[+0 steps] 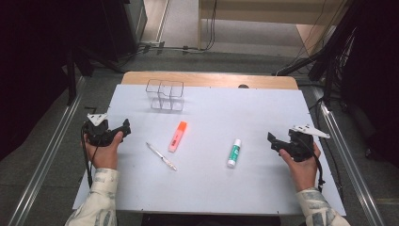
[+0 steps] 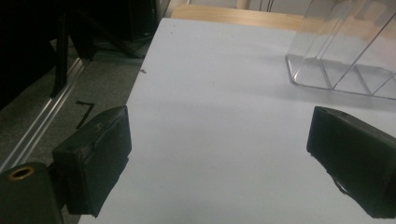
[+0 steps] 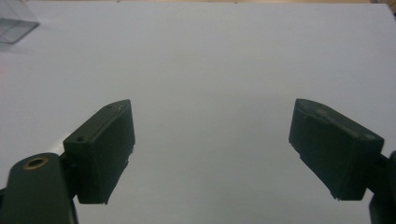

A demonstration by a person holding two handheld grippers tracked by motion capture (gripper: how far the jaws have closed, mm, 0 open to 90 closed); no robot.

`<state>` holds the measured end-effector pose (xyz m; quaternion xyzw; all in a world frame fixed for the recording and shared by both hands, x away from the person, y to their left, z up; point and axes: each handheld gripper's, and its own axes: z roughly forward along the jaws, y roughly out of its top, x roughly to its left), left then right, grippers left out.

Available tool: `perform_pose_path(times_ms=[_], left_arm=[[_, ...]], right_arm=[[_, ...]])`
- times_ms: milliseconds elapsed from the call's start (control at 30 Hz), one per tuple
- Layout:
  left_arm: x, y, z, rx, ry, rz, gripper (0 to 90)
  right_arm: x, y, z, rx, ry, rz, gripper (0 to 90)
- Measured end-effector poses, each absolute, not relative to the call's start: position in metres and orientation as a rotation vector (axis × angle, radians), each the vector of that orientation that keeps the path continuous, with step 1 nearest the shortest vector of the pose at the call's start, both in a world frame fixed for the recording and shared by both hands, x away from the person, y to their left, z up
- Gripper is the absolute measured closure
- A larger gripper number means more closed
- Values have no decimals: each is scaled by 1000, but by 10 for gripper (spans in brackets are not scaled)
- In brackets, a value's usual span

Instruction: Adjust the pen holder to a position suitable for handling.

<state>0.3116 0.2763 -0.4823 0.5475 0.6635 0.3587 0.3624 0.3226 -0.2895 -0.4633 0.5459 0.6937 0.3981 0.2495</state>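
On the white table top [image 1: 207, 179] lie an orange highlighter [image 1: 178, 136], a slim pen [image 1: 161, 157] left of it and a white-and-green glue stick [image 1: 234, 153] to the right. A clear plastic organiser [image 1: 164, 95] stands at the back; its corner also appears as clear plastic walls [image 2: 341, 60]. My left gripper [image 1: 126, 127] rests at the table's left edge, jaws open and empty [image 2: 219, 154]. My right gripper [image 1: 272, 141] sits near the right edge, pointing toward the glue stick, jaws open over bare table [image 3: 212, 149].
A wooden strip [image 1: 207, 79] borders the table's far edge. Grey floor with metal rails [image 1: 47, 155] runs along both sides. Dark equipment and cables [image 1: 329, 52] stand behind the table.
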Motion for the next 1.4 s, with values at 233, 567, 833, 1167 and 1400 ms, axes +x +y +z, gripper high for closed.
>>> perform_pose_path(times_ms=[233, 567, 833, 1167, 1400], left_arm=[[326, 275, -476, 1429, 1689, 917, 94], [346, 277, -483, 1467, 1708, 877, 130], [369, 275, -477, 1459, 1687, 877, 220], [426, 266, -476, 1552, 1585, 782, 698], [457, 255, -471, 1620, 1519, 772, 900]], right_arm=[[339, -233, -456, 1441, 1955, 1144, 127], [375, -151, -452, 1374, 1994, 1133, 155], [403, -100, -447, 1337, 2027, 1115, 218], [443, -42, -449, 1400, 2105, 1151, 753], [466, -13, -462, 1478, 2158, 1141, 876]])
